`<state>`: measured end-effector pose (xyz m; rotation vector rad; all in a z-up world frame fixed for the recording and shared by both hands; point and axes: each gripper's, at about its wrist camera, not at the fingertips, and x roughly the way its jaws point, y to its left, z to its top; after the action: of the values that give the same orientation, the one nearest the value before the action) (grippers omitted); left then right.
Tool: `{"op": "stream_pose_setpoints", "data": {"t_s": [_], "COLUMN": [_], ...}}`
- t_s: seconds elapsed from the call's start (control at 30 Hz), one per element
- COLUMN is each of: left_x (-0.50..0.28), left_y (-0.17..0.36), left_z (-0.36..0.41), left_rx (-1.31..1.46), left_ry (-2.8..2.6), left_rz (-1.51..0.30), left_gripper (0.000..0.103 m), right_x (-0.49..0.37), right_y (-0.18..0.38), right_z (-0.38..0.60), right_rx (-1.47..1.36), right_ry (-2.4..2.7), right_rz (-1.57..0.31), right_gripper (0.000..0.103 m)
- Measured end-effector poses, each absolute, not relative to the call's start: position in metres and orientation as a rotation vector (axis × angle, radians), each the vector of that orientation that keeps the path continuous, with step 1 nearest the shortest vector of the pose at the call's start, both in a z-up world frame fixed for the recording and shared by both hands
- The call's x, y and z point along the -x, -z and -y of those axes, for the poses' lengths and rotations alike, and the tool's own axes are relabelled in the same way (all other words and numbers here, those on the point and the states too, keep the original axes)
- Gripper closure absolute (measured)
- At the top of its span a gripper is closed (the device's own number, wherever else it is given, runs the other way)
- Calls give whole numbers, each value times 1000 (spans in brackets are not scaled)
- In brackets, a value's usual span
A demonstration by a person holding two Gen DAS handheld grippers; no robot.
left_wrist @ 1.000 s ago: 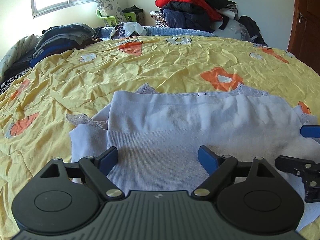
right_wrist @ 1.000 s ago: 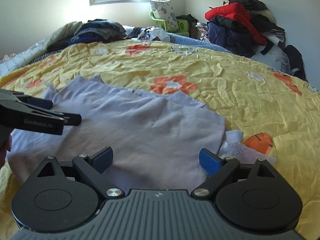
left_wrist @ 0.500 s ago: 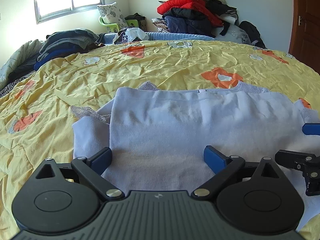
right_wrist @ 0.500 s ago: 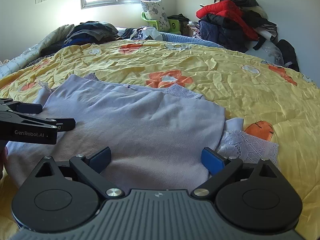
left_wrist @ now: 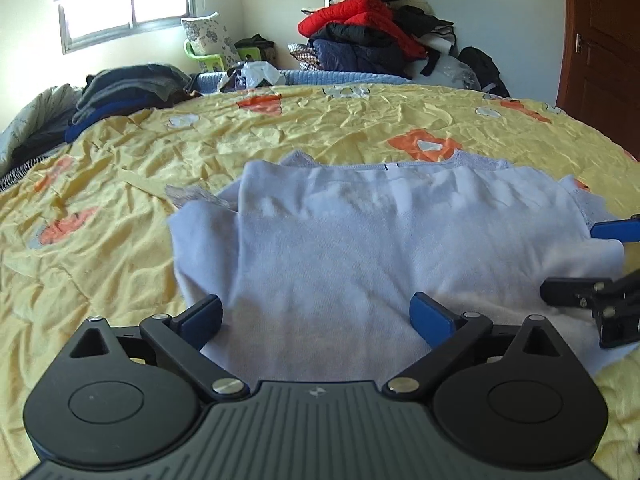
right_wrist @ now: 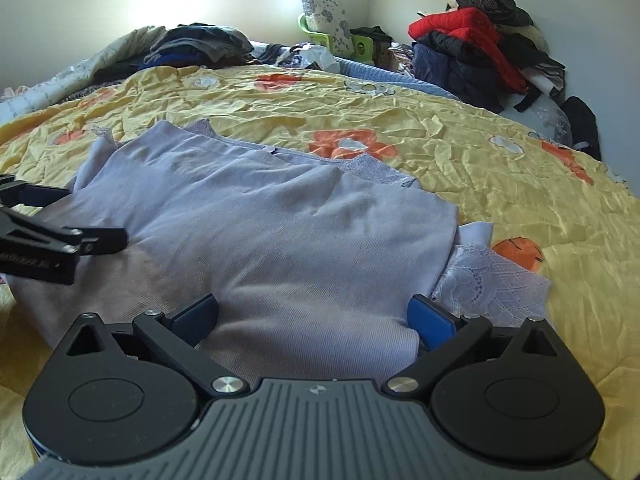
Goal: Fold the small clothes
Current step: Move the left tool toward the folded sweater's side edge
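Left gripper (left_wrist: 316, 312) fingers (left_wrist: 202, 314) spread wide, holding nothing; right gripper (right_wrist: 314, 314) fingers (right_wrist: 430, 316) likewise apart and empty. Both hovered over the near hem of the lilac garment (left_wrist: 400, 248), fabric lying between and beyond the fingers. Right view alone showed the lace trim (right_wrist: 492, 280) poking out at the garment's right edge; left view alone showed a flap tucked under on the left. Garment was folded, fairly flat, on the yellow flowered bedspread (left_wrist: 120, 240). Heaped jackets (right_wrist: 472, 52) sat far right.
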<state>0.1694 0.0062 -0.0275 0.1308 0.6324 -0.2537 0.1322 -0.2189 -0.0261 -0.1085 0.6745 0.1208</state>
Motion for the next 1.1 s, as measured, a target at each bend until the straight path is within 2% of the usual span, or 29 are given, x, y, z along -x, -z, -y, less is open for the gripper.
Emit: {"op": "stream_pose_setpoints", "data": {"t_s": [0.2, 0.37, 0.5, 0.57, 0.73, 0.83, 0.93, 1.0, 1.1], "left_x": [-175, -215, -238, -237, -222, -225, -232, -237, -246], "left_y": [-4, -8, 5, 9, 2, 0, 6, 11, 17], "left_z": [-40, -88, -120, -126, -121, -111, -110, -116, -127], "left_rx": [-82, 150, 327, 339, 302, 271, 285, 317, 376], "left_ry": [199, 198, 203, 187, 186, 190, 211, 222, 250], "left_rz": [-535, -661, -781, -793, -697, -694, -735, -766, -805], "left_gripper": [2, 2, 2, 2, 2, 2, 2, 2, 2], "right_x": [-102, -79, -64, -74, -93, -107, -123, -121, -109], "right_y": [7, 3, 6, 10, -7, 2, 24, 23, 11], "right_z": [197, 155, 128, 138, 205, 224, 221, 221, 201], "right_rx": [116, 237, 525, 585, 235, 20, 87, 63, 89], "right_ry": [-162, -231, -62, 24, -152, -346, -198, -120, -84], "right_rz": [-572, -510, -341, -343, -505, -597, -664, -628, -566], "right_gripper": [2, 4, 1, 1, 10, 10, 12, 15, 12]}}
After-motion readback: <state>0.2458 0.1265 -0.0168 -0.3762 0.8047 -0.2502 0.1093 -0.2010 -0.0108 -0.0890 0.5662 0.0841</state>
